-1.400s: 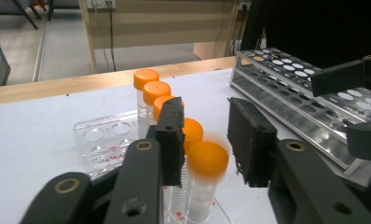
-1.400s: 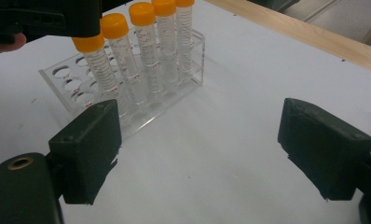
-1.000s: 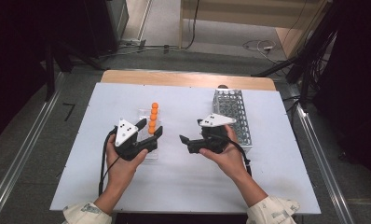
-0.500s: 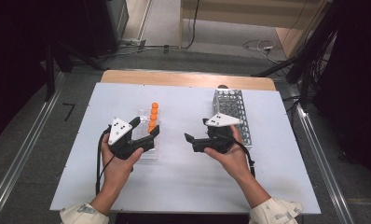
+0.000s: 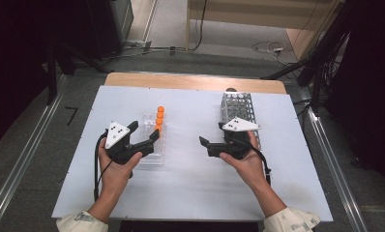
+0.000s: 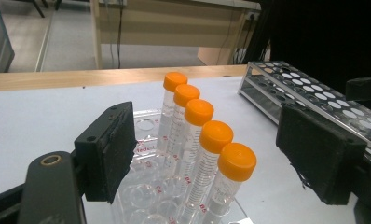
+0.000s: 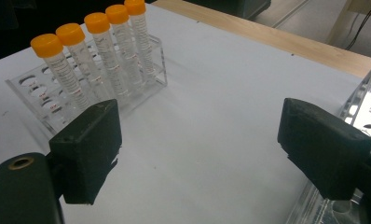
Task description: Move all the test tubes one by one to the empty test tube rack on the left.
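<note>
Since a second ago our left gripper has slid left and its jaws have just been opening, now wide and empty around the nearest orange-capped tube. Five tubes stand in the clear rack, left of centre; none sits in the metal rack yet. Our right gripper hangs open, empty.

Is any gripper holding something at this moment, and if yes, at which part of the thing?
Nothing is held. The left gripper has just been opening, its jaws either side of the orange-capped tubes without pressing them. The right gripper is open over bare table.

Bare table between clear rack and metal rack; capped tubes crowd clear rack's right row.
</note>
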`<act>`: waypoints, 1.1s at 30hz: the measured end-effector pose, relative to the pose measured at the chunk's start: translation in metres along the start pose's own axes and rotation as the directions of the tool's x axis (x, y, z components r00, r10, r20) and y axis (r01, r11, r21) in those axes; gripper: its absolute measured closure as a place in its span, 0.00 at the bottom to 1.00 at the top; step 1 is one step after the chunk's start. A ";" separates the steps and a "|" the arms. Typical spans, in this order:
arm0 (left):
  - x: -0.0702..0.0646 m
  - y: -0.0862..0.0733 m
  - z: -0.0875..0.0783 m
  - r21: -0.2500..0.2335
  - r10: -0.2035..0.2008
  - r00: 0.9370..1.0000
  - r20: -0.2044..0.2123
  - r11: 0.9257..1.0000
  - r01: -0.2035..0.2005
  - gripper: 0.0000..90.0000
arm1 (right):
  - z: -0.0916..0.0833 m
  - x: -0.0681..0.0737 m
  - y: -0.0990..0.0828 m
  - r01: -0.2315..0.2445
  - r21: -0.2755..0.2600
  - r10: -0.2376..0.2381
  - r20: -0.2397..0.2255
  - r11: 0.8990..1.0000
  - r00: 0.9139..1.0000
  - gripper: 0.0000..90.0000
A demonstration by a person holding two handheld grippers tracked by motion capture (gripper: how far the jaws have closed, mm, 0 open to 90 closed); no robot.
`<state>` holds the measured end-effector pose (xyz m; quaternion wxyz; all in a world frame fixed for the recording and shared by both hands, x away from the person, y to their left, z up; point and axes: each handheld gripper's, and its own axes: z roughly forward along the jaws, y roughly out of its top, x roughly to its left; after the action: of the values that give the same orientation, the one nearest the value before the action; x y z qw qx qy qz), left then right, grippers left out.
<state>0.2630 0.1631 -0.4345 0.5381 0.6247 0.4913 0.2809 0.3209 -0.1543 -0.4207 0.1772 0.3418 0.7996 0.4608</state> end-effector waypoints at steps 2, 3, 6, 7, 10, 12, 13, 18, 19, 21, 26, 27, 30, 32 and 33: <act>0.001 0.000 -0.001 -0.002 -0.002 1.000 -0.001 1.000 0.002 0.24 | -0.002 -0.001 0.000 -0.004 -0.001 0.004 0.002 1.000 1.000 0.14; 0.001 0.000 -0.001 -0.003 -0.001 1.000 -0.001 1.000 0.001 0.24 | -0.002 -0.002 -0.001 -0.006 -0.003 0.006 0.004 1.000 1.000 0.14; 0.003 0.000 -0.002 -0.005 -0.004 1.000 -0.003 1.000 0.004 0.23 | -0.004 -0.003 -0.001 -0.009 -0.004 0.009 0.008 1.000 1.000 0.14; 0.004 0.000 -0.002 -0.005 -0.003 1.000 -0.003 1.000 0.003 0.23 | -0.005 -0.003 -0.002 -0.009 -0.004 0.009 0.008 1.000 1.000 0.14; 0.006 0.000 -0.003 -0.006 -0.005 1.000 -0.007 1.000 0.005 0.23 | -0.007 -0.005 -0.003 -0.015 -0.004 0.015 0.012 1.000 1.000 0.14; 0.007 -0.001 -0.003 -0.004 -0.003 1.000 -0.007 1.000 0.003 0.23 | -0.008 -0.007 -0.004 -0.015 -0.005 0.015 0.018 1.000 1.000 0.14; 0.007 -0.001 -0.004 -0.005 -0.004 1.000 -0.010 1.000 0.004 0.23 | -0.009 -0.008 -0.005 -0.015 -0.007 0.015 0.022 1.000 1.000 0.14; 0.011 -0.001 -0.005 -0.005 -0.008 1.000 -0.016 1.000 0.008 0.23 | -0.014 -0.012 -0.007 -0.022 -0.015 0.023 0.035 1.000 0.999 0.14; 0.011 -0.001 -0.006 -0.003 -0.007 1.000 -0.017 1.000 0.007 0.23 | -0.015 -0.012 -0.007 -0.026 -0.014 0.027 0.036 1.000 0.999 0.14; 0.012 -0.002 -0.006 0.002 -0.007 1.000 -0.020 1.000 0.007 0.22 | -0.017 -0.014 -0.008 -0.028 -0.015 0.029 0.041 0.999 0.999 0.14; 0.014 -0.003 -0.006 0.006 -0.004 1.000 -0.027 1.000 0.005 0.22 | -0.021 -0.017 -0.010 -0.033 -0.020 0.034 0.051 0.999 0.998 0.14; 0.015 -0.003 -0.006 0.006 -0.004 1.000 -0.029 1.000 0.005 0.21 | -0.022 -0.018 -0.010 -0.035 -0.021 0.036 0.053 0.999 0.998 0.14; 0.016 -0.004 -0.007 0.006 -0.003 0.999 -0.032 1.000 0.003 0.21 | -0.025 -0.020 -0.012 -0.041 -0.021 0.043 0.059 0.999 0.997 0.14; 0.017 -0.004 -0.008 0.008 -0.003 0.999 -0.036 1.000 0.003 0.21 | -0.027 -0.022 -0.012 -0.042 -0.024 0.044 0.064 0.999 0.997 0.14; 0.018 -0.005 -0.008 0.009 -0.003 0.999 -0.036 1.000 0.003 0.21 | -0.028 -0.023 -0.013 -0.046 -0.025 0.048 0.066 0.999 0.997 0.14</act>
<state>0.2609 0.1823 -0.4400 0.5268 0.6211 0.5031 0.2891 0.3155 -0.1922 -0.4182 0.1966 0.3736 0.7796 0.4626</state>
